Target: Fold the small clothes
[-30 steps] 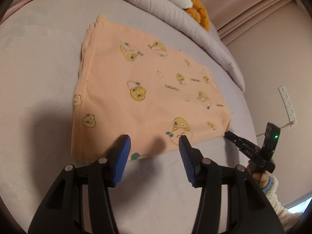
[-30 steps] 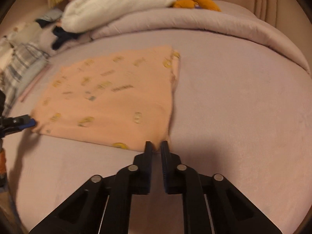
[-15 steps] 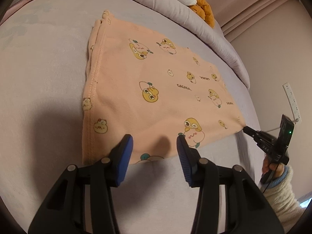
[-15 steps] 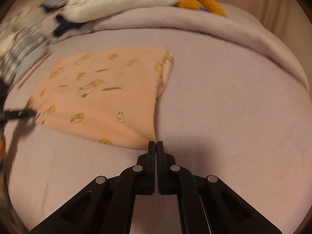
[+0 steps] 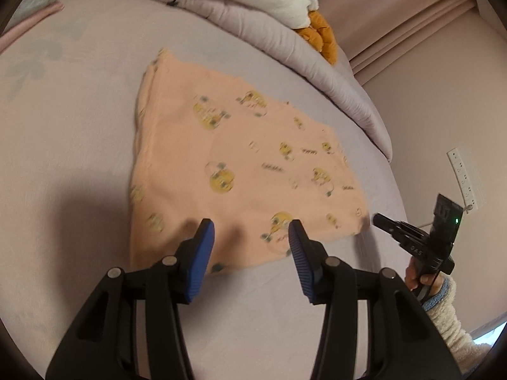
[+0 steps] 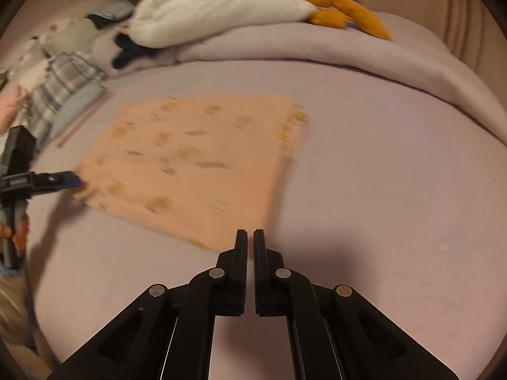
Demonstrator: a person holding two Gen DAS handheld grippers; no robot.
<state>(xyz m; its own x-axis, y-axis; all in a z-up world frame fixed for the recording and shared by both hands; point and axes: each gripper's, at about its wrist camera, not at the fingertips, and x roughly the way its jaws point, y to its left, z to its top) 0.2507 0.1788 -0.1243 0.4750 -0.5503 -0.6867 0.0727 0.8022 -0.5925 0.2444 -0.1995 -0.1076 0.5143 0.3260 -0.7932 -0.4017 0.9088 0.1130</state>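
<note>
- Cloth (image 5: 253, 174), peach with yellow cartoon prints, is laid flat on the bed (image 5: 79, 126) as a rough rectangle, with one side edge doubled over.
- Left gripper (image 5: 250, 237) is held over the cloth's near edge; its blue pads (image 5: 202, 253) are kept well apart and nothing is clamped between them.
- In the right wrist view, the left gripper's tips are seen low at the cloth's left corner.
- Right gripper (image 6: 250, 237) is closed, its black jaws brought almost together at the cloth's other near corner.
- Whether fabric is pinched between those jaws cannot be told: the corner is blurred and partly hidden behind them.
- From the left wrist view, the right gripper's tip is seen just beside that corner, and the gripper is held by a hand (image 5: 418, 277) in a fluffy white sleeve (image 5: 443, 310).
- A rolled duvet (image 5: 285, 47) is seen along the far side of the bed, with a white and orange plush toy (image 6: 221, 3) lying on it.
- More clothes (image 6: 60, 88) are piled at the far left, well apart from the cloth.
</note>
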